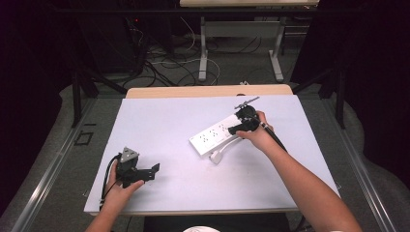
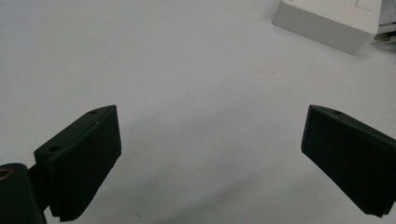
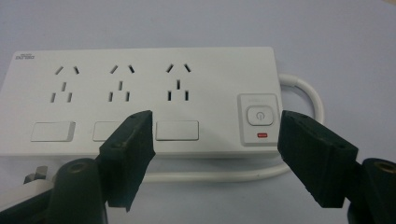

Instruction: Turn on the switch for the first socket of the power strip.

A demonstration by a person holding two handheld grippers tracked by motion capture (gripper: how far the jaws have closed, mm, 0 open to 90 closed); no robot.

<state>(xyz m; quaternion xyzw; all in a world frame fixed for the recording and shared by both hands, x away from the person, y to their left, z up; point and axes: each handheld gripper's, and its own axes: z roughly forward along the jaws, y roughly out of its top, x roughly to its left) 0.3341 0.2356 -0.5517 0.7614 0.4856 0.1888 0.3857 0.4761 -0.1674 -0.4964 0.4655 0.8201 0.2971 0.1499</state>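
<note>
Nearest the person, the left gripper [image 1: 153, 171] rests low on the pale lilac-white table cover [image 1: 169, 125], well apart from the white rectangular plastic power strip [image 1: 216, 134] and on the near-left side of it. The left hand [image 1: 123, 186] wraps its black body. In the left gripper view its two black jaws stand spread wide with bare cover between them, holding nothing and touching nothing; a corner of the power strip [image 2: 327, 23] lies beyond them.

Farther out, the right gripper [image 1: 235, 129] hangs over the right end of the power strip, held by the right hand [image 1: 258, 135]. In the right gripper view its jaws are also parted wide and empty, framing the strip's front edge [image 3: 140, 93]; whether they touch it cannot be told. Between the jaws lies a blank white rectangular cover [image 3: 177, 130], and just beside the right jaw sits the square power button [image 3: 259, 115] with a small red mark under it.

The strip's white cable [image 3: 299, 93] loops out of the button end and runs back along its near side. A white plug [image 1: 217, 155] lies just beside the strip's near edge.
</note>
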